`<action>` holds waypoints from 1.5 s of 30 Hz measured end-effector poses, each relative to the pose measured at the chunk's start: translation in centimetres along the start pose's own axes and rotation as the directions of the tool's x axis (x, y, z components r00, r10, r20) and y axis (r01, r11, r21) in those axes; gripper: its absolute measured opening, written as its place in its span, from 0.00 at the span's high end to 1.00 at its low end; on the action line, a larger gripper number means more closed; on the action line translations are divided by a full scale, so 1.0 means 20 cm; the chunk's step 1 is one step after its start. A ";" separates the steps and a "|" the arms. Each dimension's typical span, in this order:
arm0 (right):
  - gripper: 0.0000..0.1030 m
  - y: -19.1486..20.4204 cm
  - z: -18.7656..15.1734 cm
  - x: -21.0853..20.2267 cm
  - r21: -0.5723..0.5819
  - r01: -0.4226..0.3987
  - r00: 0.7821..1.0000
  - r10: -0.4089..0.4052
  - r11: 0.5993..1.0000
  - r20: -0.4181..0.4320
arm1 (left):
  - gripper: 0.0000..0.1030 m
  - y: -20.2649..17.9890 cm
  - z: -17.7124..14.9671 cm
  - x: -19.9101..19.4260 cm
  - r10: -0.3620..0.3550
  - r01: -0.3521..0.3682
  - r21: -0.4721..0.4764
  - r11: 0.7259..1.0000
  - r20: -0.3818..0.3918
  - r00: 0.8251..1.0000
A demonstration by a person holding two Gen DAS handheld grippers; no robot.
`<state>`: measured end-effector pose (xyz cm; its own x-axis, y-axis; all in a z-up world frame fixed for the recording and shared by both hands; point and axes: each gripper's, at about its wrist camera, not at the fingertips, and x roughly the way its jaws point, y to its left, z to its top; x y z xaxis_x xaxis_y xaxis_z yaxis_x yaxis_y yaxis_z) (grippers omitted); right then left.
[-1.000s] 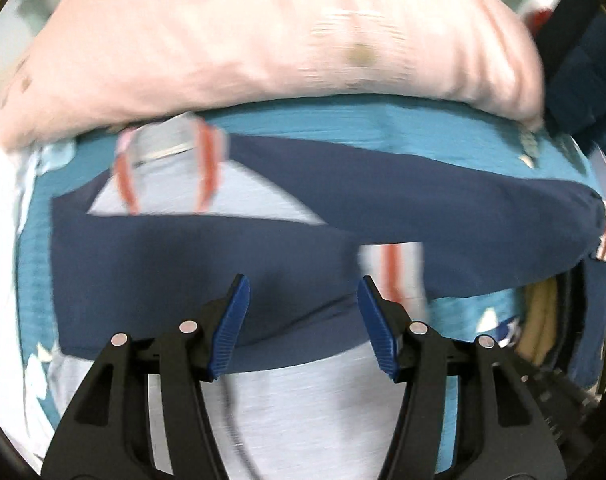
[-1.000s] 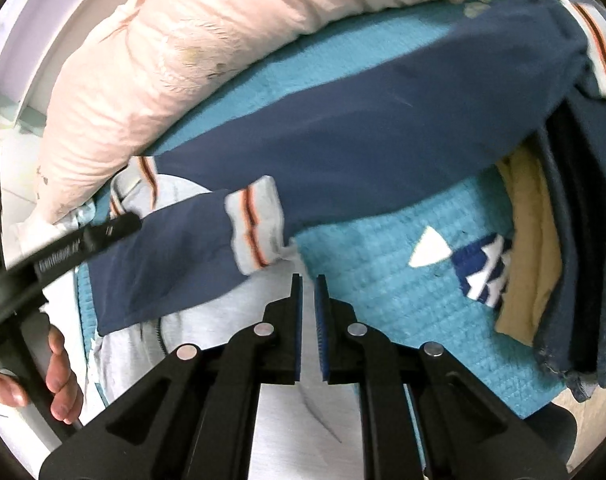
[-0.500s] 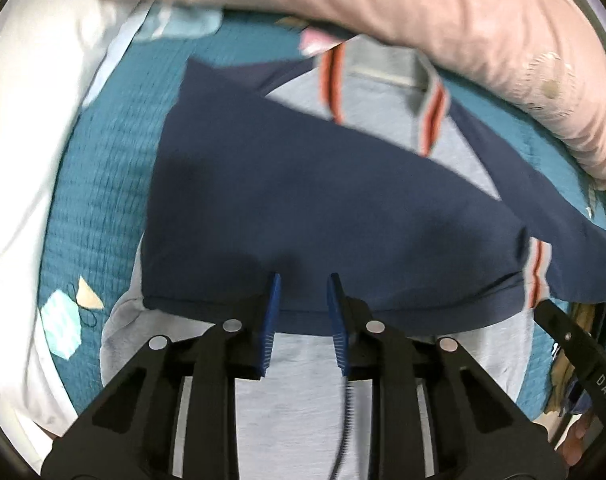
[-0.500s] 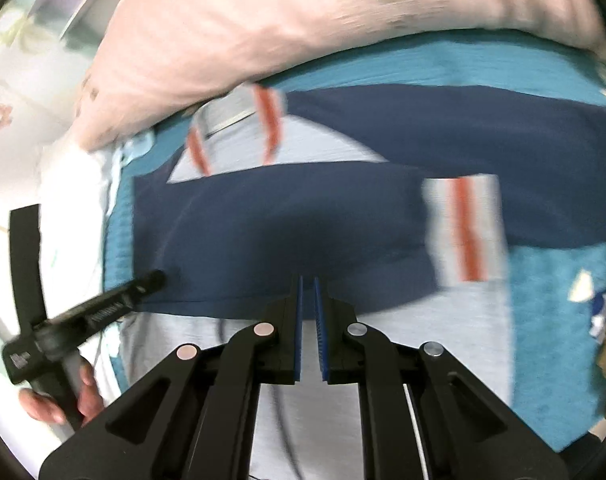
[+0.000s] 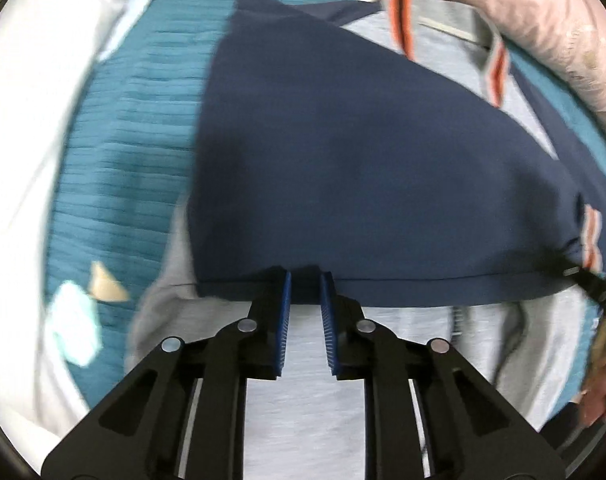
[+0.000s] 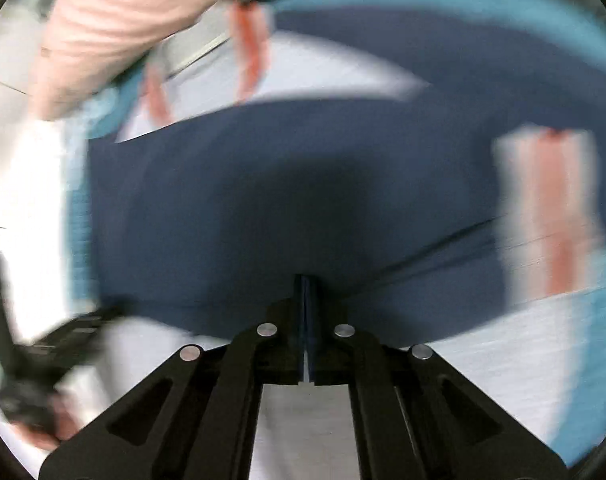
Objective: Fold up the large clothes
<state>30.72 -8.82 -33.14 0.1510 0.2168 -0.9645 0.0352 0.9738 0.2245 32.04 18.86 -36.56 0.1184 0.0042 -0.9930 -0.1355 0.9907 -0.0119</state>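
- The navy and grey garment (image 5: pixel 363 168) lies flat on the teal bedcover (image 5: pixel 135 152), with a navy panel folded across the grey body.
- The left gripper (image 5: pixel 305 292) is closing, its jaws around the navy hem and not yet pressing it.
- The right gripper (image 6: pixel 306 312) is shut on the same hem, it seems.
- I judge that the next move needs both hands to lift together.

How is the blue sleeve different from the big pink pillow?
The navy sleeve is dark and lies flat and smooth across the grey shirt; the pink pillow is pale, puffy and wrinkled. The navy sleeve ends in a white cuff with orange stripes; the pink pillow shows no stripes. The navy sleeve lies right at the gripper tips; the pink pillow sits beyond the collar. Both rest on the teal bedspread.
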 end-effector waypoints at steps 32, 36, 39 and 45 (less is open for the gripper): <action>0.62 -0.45 -0.37 -0.52 0.160 -0.070 0.994 0.055 0.985 0.098 | 0.46 -0.20 -0.34 -0.46 -0.009 0.012 -0.019 1.000 0.127 0.992; 0.26 -0.54 -0.49 -0.65 0.205 -0.078 0.984 0.043 0.976 0.170 | 0.36 -0.28 -0.46 -0.51 -0.036 0.036 0.005 0.999 0.149 0.988; 0.22 -0.59 -0.53 -0.69 0.227 -0.088 0.981 0.044 0.970 0.189 | 0.35 -0.31 -0.50 -0.50 -0.048 0.047 0.013 0.999 0.152 0.987; 0.22 -0.62 -0.51 -0.67 0.229 -0.080 0.985 0.041 0.970 0.170 | 0.36 -0.17 -0.46 -0.39 -0.081 0.095 -0.106 0.990 0.127 0.989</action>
<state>18.24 -23.12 -24.43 0.3179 0.2420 -0.9167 0.2483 0.9119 0.3268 22.45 14.26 -29.86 0.2528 -0.0589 -0.9657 -0.2277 0.9665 -0.1185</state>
